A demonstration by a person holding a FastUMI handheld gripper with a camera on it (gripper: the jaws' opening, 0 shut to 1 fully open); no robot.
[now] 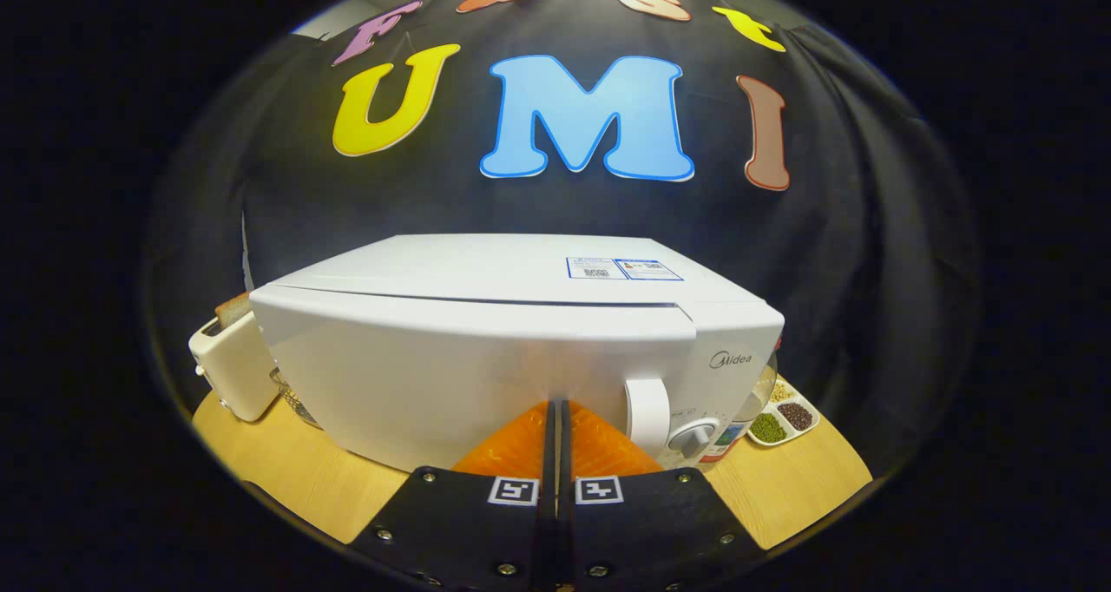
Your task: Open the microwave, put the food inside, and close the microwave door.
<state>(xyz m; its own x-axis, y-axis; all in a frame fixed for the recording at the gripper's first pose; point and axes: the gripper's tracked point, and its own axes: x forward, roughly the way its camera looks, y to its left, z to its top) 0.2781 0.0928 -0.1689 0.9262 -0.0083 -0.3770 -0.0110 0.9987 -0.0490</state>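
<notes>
The white microwave [486,349] takes up most of the scene, standing on a light wooden table [286,479] with its front turned toward the gripper. Its door [434,384] looks flush with the body all along the top seam, so I judge it shut. At the door's right edge is a white vertical handle [647,414], and just right of that a round control knob [692,440] on the panel.

Behind the microwave's left side stands a cream toaster [230,366] with a brown slice of bread [233,308] poking from its slot, and a wire basket [295,401] is partly hidden between the two. Behind the right side sits a white divided dish [785,418] holding small portions of beans or grains in separate compartments, with a jar [746,410] beside it, mostly hidden.

The gripper [555,414] has its two fingers pressed together with only a thin seam between them and nothing held; the tips point at the lower front of the door, very near or touching it, just left of the handle.

Which item is the food to load I cannot say. With no food in the fingers and the door closed, this looks like either the very start or the final push; I cannot tell which. If opening lies ahead, the fingers need to part, shift right, and hook or pinch the handle before pulling outward.
</notes>
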